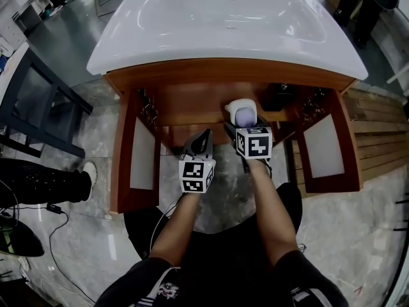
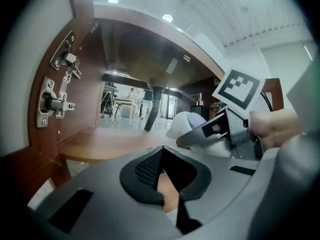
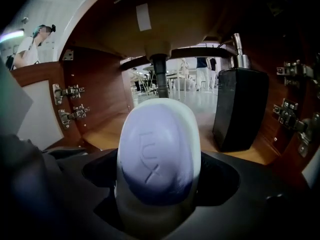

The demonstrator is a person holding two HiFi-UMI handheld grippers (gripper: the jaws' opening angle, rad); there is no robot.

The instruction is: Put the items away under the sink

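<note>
Nearest, the right hand-held gripper (image 3: 159,184) clamps a white soap dish (image 3: 150,223) carrying an oval lavender soap bar (image 3: 157,156) (letters pressed into its top). It holds them at the mouth of the open brown wooden cabinet (image 1: 192,104) under the white sink basin (image 1: 223,24). Beside it, the left hand-held gripper (image 1: 202,138) has its jaws together, empty. Farther in, a black pump soap dispenser (image 3: 240,109) stands upright on the cabinet floor. Behind it, a dark drain pipe (image 3: 160,81) hangs.

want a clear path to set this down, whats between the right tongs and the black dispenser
Nothing. The right gripper view shows only bare wooden shelf between the soap dish held in the right tongs and the black dispenser.
</note>
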